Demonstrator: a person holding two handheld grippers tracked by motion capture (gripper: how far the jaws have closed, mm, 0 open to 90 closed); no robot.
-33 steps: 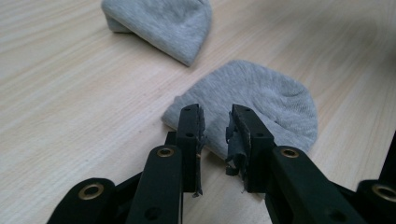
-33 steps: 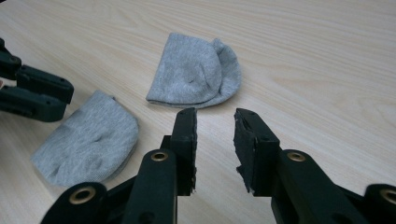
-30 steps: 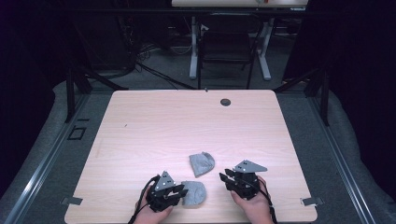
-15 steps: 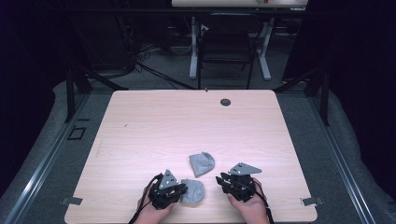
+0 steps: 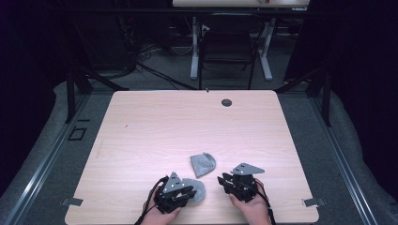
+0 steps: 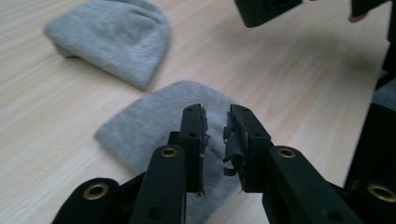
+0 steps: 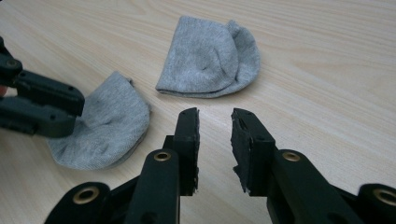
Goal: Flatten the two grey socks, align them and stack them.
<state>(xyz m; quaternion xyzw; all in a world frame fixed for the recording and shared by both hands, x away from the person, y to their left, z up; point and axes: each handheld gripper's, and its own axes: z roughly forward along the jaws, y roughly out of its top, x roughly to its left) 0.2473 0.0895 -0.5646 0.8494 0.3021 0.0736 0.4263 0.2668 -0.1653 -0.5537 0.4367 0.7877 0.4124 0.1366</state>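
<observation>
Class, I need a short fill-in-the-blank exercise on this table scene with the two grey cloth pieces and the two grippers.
1. The two cloth pieces are ____ in colour.
2. The left gripper hovers over the ____ cloth piece.
3. Between the right gripper jaws lies bare ____.
4. The far cloth piece is touched by ____ gripper.

Missing words: grey; near; table; neither

The left tongs [image 5: 180, 196] cover part of the nearer grey sock [image 5: 197, 190] in the high view.

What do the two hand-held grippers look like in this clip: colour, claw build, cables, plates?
Both the left gripper and the right gripper are matt black, each topped by a grey three-cornered plate, with a black cable trailing back past the hand. Each claw has two blocky black jaws with brass-ringed screw holes and worn, frayed black pads.
</observation>
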